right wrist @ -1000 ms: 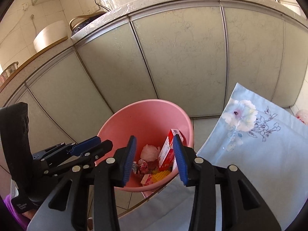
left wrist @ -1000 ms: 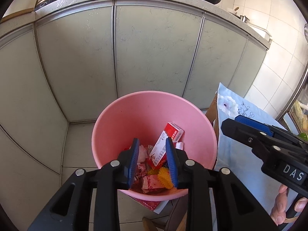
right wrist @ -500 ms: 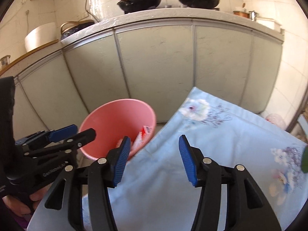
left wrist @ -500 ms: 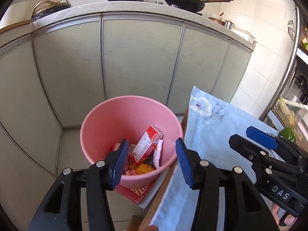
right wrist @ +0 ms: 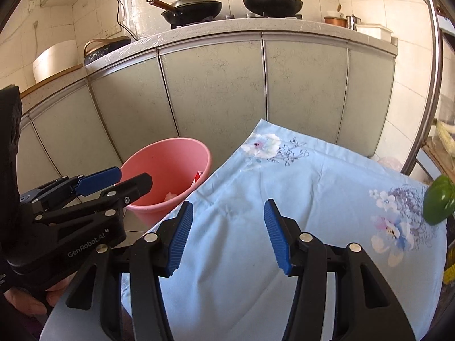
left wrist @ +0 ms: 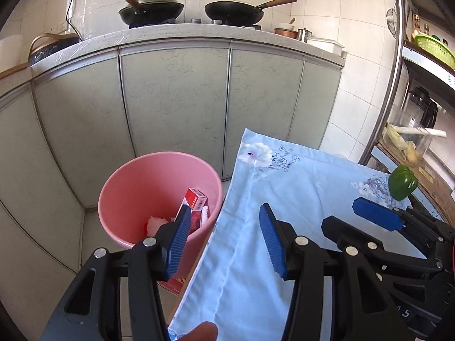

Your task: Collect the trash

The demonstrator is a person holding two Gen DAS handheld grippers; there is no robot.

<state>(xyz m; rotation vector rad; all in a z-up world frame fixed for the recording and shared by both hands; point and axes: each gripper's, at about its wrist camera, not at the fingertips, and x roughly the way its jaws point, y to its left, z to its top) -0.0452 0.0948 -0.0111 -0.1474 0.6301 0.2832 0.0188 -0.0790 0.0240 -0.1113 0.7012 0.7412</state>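
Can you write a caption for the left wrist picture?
Open left gripper above a blue floral tablecloth, beside a pink bin holding trash.

"GenRobot.AI" in white on the black body of the left gripper (right wrist: pixel 113 183), beside the pink bucket (right wrist: pixel 159 164)

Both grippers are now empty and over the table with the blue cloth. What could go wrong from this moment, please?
1. The green pepper sits at the far edge of the blue cloth; it is food, not trash, and could be grabbed by mistake or knocked off.
2. The left gripper and right gripper, both open, are close together and may bump.
3. The pink bucket stands right against the table edge, so a low swing could tip it.
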